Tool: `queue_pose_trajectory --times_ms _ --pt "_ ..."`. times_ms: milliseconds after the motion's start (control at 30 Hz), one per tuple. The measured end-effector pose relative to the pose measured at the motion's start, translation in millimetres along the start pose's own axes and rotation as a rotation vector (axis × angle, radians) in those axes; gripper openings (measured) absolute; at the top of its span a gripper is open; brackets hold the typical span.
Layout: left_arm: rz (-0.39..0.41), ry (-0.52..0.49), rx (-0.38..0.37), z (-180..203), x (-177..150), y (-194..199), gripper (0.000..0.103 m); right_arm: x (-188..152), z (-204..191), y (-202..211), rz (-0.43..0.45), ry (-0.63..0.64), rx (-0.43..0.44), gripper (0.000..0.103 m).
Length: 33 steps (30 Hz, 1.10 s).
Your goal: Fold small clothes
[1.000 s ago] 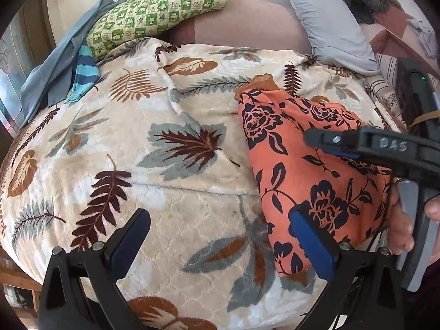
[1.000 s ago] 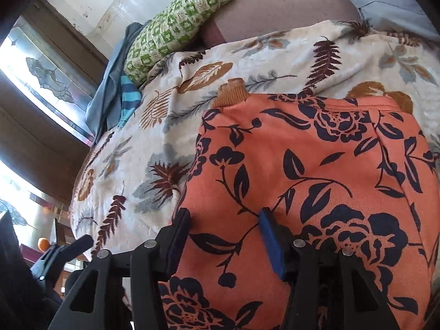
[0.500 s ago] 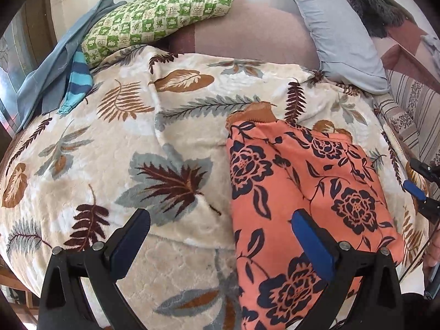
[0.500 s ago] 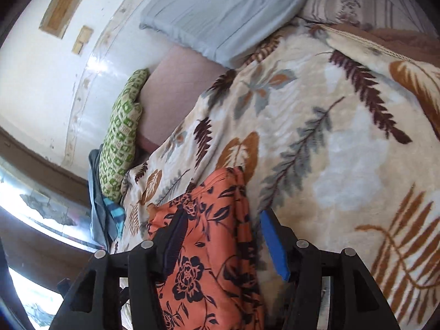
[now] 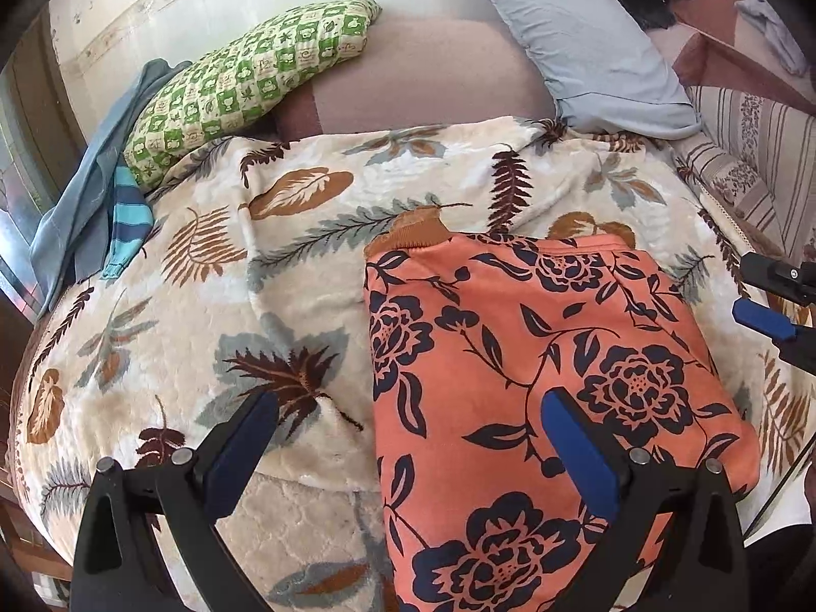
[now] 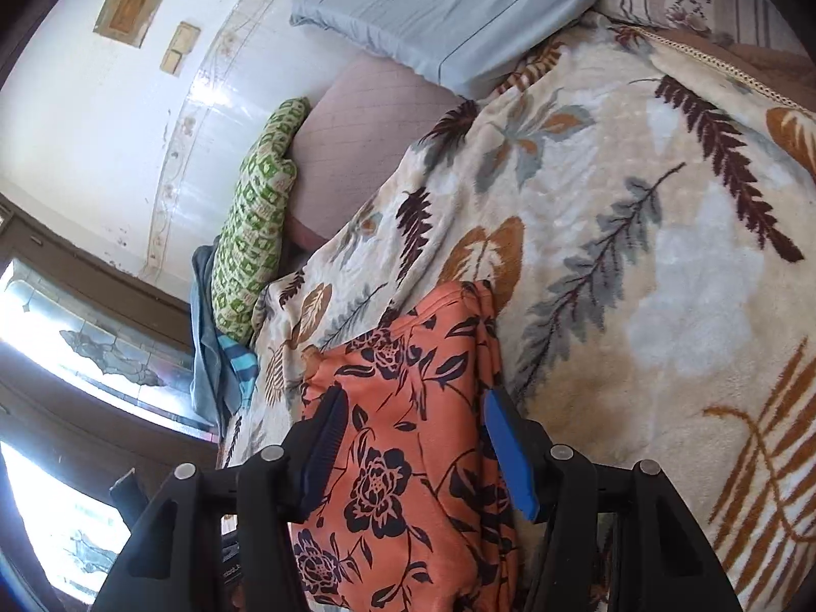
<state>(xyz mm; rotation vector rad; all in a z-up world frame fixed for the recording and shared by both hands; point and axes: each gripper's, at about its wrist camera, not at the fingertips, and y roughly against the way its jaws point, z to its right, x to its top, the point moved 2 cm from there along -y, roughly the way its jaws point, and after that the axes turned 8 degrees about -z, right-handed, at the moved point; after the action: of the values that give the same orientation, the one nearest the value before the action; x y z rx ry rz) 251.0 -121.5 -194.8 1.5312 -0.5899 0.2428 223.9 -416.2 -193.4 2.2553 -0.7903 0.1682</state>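
An orange garment with dark navy flowers (image 5: 535, 357) lies folded on the leaf-print blanket (image 5: 255, 306), a brown ribbed cuff (image 5: 418, 227) poking out at its far edge. My left gripper (image 5: 408, 433) is open and empty above the garment's near left edge. My right gripper (image 6: 413, 438) is open and empty, hovering over the garment's (image 6: 408, 433) right edge. It also shows at the right edge of the left wrist view (image 5: 775, 301).
A green checked pillow (image 5: 245, 86), a grey pillow (image 5: 576, 41) and a pink cushion (image 5: 423, 81) lie at the head of the bed. Blue and striped clothes (image 5: 102, 194) sit at the far left. A striped cover (image 5: 755, 163) lies at the right. A window (image 6: 76, 357) is beside the bed.
My right gripper drew off the garment to its right side and turned. My left gripper pulled back, so the folded garment shows in full.
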Motion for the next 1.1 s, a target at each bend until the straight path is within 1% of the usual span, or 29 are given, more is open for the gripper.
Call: queue_pose_trajectory --times_ms 167,233,300,333,400,433,500,567,667,767,833,933,1033,1100 --pt "-0.011 0.023 0.008 -6 -1 -4 0.103 -7 -21 -15 -0.032 0.076 0.008 0.059" --pt "-0.016 0.026 0.017 -7 -2 -8 0.103 -9 -24 -23 -0.049 0.089 0.008 0.059" --pt "-0.024 0.028 0.024 -8 -4 -12 0.103 -11 -24 -34 -0.085 0.087 -0.002 0.059" --pt "-0.032 0.029 0.028 -8 -5 -14 0.103 -12 -21 -43 -0.119 0.078 -0.022 0.059" --pt "-0.06 0.025 0.04 -8 -8 -23 0.103 -15 -10 -65 -0.2 0.046 -0.093 0.06" --pt "-0.081 0.019 0.05 -7 -10 -28 0.103 -16 -6 -73 -0.22 0.037 -0.115 0.06" --pt "-0.103 0.013 0.062 -5 -14 -36 0.103 -16 -7 -77 -0.217 0.053 -0.135 0.06" --pt "-0.093 0.026 0.05 -6 -17 -39 0.103 -17 -9 -78 -0.218 0.07 -0.145 0.06" --pt "-0.103 0.046 0.032 -8 -20 -44 0.103 -16 -5 -77 -0.22 0.048 -0.128 0.06" --pt "-0.109 0.052 0.028 -7 -21 -48 0.103 -13 2 -76 -0.228 0.002 -0.086 0.06" --pt "-0.098 0.027 0.045 -3 -22 -49 0.103 -10 7 -75 -0.235 -0.035 -0.054 0.06" --pt "-0.073 -0.037 0.093 6 -23 -48 0.103 -8 13 -75 -0.245 -0.078 -0.019 0.06" --pt "-0.054 -0.063 0.125 10 -23 -47 0.103 -7 14 -75 -0.248 -0.091 -0.01 0.06" --pt "-0.047 -0.064 0.131 10 -23 -47 0.103 -8 14 -75 -0.248 -0.084 -0.015 0.06"
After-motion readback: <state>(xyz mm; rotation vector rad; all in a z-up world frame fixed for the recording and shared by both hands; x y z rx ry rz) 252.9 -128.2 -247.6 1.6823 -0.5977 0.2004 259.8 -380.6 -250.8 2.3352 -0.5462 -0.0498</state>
